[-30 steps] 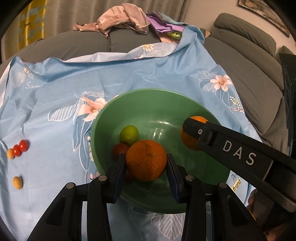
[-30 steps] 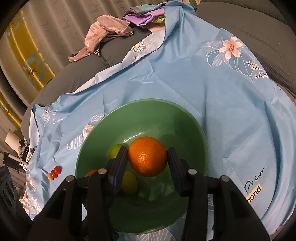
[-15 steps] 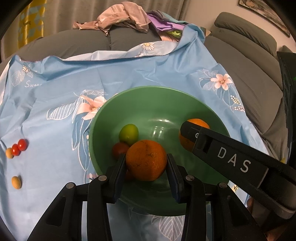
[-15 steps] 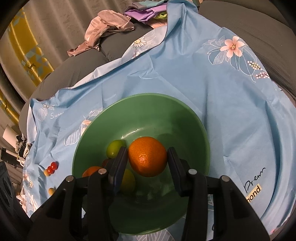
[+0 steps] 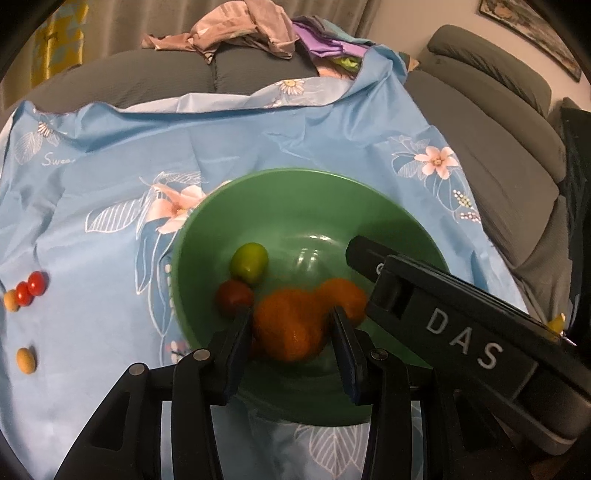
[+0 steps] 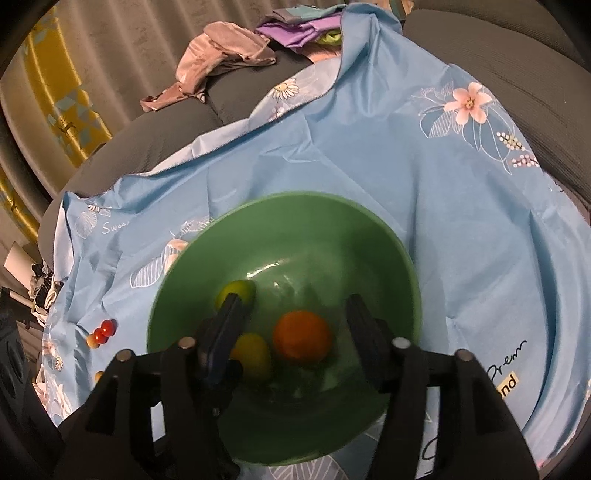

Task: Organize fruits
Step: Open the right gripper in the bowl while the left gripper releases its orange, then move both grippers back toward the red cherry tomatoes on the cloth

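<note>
A green bowl (image 5: 291, 192) stands on a blue flowered cloth; it also shows in the right wrist view (image 6: 258, 218). My left gripper (image 5: 291, 328) is over the bowl's near side, jaws apart around a blurred orange (image 5: 288, 328) that lies against a second orange (image 5: 343, 295). A green fruit (image 5: 249, 261) and a red fruit (image 5: 233, 297) lie in the bowl. My right gripper (image 6: 293, 317) is open above the bowl, with an orange (image 6: 302, 334) lying loose below it beside a yellow fruit (image 6: 253, 354) and the green fruit (image 6: 238, 290).
Small red tomatoes (image 5: 31, 288) and small yellow fruits (image 5: 26, 360) lie on the cloth at left. Crumpled clothes (image 5: 236, 33) lie at the back. A grey sofa (image 5: 517, 147) is at right. The right gripper's body (image 5: 461, 336) crosses the bowl's right side.
Both grippers have opened. Each orange has dropped from its jaws into the bowl, and the two now lie side by side at the bottom.
</note>
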